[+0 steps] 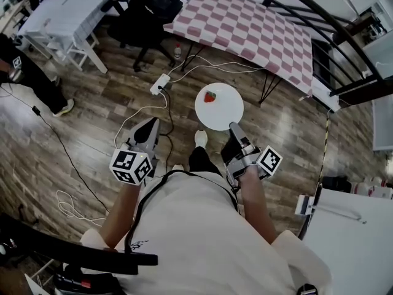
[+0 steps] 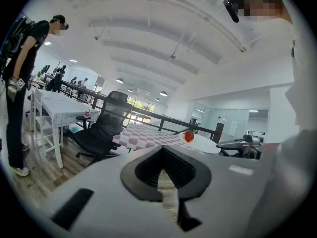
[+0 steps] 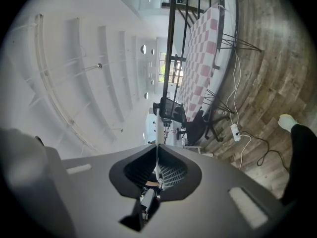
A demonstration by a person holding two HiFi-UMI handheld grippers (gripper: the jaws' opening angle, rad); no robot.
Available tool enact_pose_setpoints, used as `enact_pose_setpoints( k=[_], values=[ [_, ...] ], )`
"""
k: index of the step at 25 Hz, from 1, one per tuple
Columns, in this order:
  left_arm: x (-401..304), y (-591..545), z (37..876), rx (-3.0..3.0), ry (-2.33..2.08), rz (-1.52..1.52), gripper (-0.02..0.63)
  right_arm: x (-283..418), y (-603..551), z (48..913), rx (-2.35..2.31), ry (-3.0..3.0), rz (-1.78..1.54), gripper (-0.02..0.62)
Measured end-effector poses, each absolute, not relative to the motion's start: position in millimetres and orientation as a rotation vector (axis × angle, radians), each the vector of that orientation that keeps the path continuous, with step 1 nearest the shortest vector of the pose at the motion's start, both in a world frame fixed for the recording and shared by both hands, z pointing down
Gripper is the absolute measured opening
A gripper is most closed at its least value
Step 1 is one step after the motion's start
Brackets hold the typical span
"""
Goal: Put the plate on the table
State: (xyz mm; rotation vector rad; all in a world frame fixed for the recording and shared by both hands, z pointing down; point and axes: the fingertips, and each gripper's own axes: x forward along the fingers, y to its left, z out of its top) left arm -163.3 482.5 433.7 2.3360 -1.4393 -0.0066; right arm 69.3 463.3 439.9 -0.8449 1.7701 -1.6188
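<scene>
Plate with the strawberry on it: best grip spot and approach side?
The near rim, from the person's side, one jaw on each face. The plate is thin and flat, so only its edge offers a pinch, and the strawberry sits toward the far left, clear of that spot. The right gripper is shut on it there.

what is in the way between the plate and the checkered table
Nothing visible. The right gripper holds the plate by its rim over the floor, and the near side of the checkered table lies open.
</scene>
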Motion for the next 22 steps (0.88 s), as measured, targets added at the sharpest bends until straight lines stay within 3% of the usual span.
enact_pose_setpoints(
  k=[22],
  values=[
    [-116,315,424,2.32,-1.467,0.021,0.005,102,291,441,-0.803,1.784,-1.678,0.018]
  ],
)
